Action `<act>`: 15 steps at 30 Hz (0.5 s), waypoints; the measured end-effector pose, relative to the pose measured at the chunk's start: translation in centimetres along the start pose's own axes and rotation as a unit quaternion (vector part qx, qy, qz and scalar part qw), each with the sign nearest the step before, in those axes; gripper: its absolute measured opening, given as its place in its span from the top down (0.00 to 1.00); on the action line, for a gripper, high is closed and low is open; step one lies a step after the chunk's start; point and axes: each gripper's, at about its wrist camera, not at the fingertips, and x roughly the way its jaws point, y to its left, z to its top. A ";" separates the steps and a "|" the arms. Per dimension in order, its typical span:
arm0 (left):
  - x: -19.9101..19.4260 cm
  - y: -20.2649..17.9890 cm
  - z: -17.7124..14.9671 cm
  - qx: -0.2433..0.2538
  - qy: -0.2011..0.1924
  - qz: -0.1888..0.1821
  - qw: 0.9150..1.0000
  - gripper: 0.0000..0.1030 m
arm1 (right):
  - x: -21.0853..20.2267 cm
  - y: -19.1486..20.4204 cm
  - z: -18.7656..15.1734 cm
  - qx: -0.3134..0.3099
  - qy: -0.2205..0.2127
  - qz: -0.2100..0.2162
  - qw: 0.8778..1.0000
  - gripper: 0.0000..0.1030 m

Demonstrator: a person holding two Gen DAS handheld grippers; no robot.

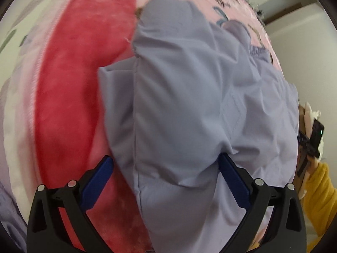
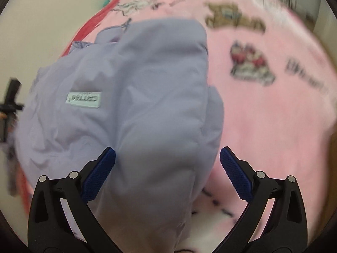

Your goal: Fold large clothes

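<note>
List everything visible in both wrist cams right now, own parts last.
garment: 1, lilac, partly folded, on the blanket
label: 1, pale green, on the garment
blanket: 1, pink with cartoon prints and red border, under the garment
sleeve: 1, yellow, right edge of left view
left gripper: 1, black with blue pads, open, garment between the jaws
right gripper: 1, black with blue pads, open over the garment

Soft, even indoor light without glare; both fisheye views bulge at dark rims, the right wrist view motion-blurred.
</note>
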 end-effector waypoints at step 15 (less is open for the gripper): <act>2.1 2.5 0.2 -0.027 0.043 -0.058 0.997 0.04 | 5.4 -4.2 0.3 0.130 0.098 0.128 0.978 0.07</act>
